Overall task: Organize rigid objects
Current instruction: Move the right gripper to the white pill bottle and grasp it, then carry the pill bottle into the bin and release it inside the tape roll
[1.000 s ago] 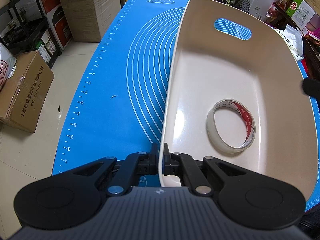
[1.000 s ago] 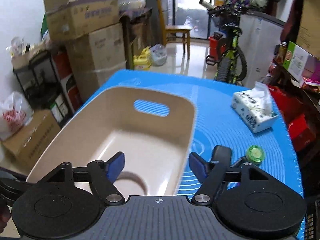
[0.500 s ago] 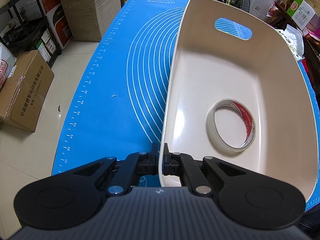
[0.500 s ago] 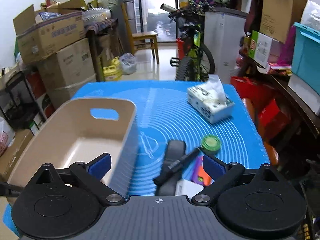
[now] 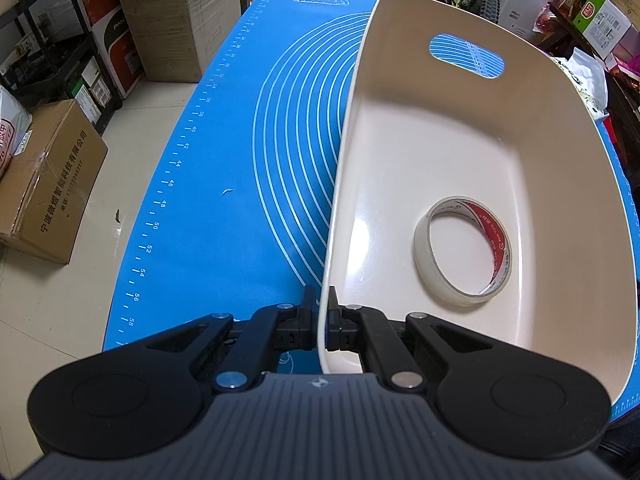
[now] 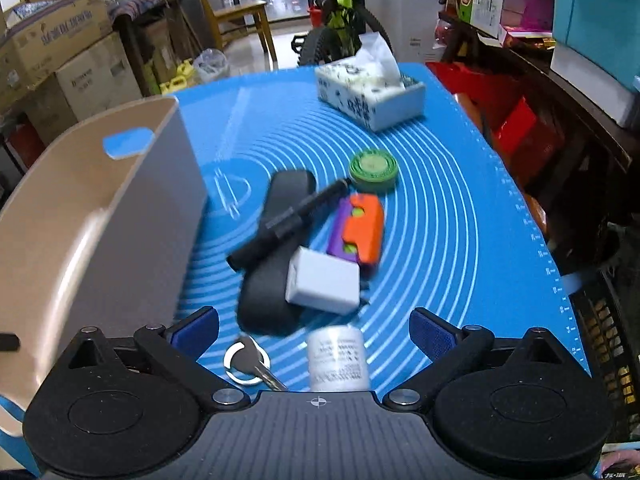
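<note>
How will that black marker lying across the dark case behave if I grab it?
The black marker looks rigid and round, so it may roll off the dark case it rests across. It lies diagonally and looks smooth; a grip across its middle seems safest.

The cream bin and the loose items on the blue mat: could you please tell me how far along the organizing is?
Done: one tape roll lies in the cream bin.

In hand: the left gripper clamps the bin's rim; the right gripper, its jaws just opened wide and empty, faces the pile.

Left: white adapter, black pen, dark case, orange-purple toy, green tin, key, small bottle.
</note>
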`<state>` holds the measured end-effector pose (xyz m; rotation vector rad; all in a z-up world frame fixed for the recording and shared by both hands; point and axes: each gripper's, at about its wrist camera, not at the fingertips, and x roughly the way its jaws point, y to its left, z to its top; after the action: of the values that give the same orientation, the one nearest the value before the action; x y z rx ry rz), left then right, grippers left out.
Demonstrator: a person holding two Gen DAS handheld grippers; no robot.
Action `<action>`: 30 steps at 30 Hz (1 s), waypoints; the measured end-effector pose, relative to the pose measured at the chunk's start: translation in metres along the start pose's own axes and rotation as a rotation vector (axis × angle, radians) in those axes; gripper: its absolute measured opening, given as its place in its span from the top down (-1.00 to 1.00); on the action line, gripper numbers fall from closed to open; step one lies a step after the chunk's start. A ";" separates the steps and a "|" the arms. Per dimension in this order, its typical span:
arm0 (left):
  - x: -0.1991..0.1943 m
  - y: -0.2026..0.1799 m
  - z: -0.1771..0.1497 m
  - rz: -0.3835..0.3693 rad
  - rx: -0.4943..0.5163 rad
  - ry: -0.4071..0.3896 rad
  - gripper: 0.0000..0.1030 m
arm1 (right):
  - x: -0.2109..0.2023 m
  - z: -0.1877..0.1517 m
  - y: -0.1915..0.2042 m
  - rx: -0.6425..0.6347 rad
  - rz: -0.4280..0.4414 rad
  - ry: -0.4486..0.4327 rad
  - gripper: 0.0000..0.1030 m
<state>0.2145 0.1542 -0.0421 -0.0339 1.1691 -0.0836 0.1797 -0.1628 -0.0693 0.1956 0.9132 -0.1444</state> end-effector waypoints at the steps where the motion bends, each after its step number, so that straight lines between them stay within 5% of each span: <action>1: 0.000 0.000 0.000 0.000 0.000 0.000 0.91 | 0.004 -0.002 -0.001 -0.011 -0.005 0.005 -0.94; 19: 0.000 0.000 0.000 -0.001 -0.001 0.000 0.91 | 0.033 -0.028 -0.012 -0.082 -0.071 0.065 -0.42; 24: 0.000 0.000 0.000 -0.001 -0.003 0.000 0.91 | 0.031 -0.028 -0.010 -0.098 -0.055 0.064 -0.18; 27: 0.000 0.000 0.000 -0.002 -0.003 0.000 0.91 | 0.029 -0.027 -0.008 -0.102 -0.050 0.066 0.13; 30: 0.001 0.001 0.000 -0.003 -0.004 0.001 0.91 | 0.029 -0.026 -0.007 -0.103 -0.050 0.070 0.13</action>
<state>0.2147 0.1551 -0.0428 -0.0388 1.1701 -0.0843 0.1758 -0.1650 -0.1088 0.0827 0.9929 -0.1374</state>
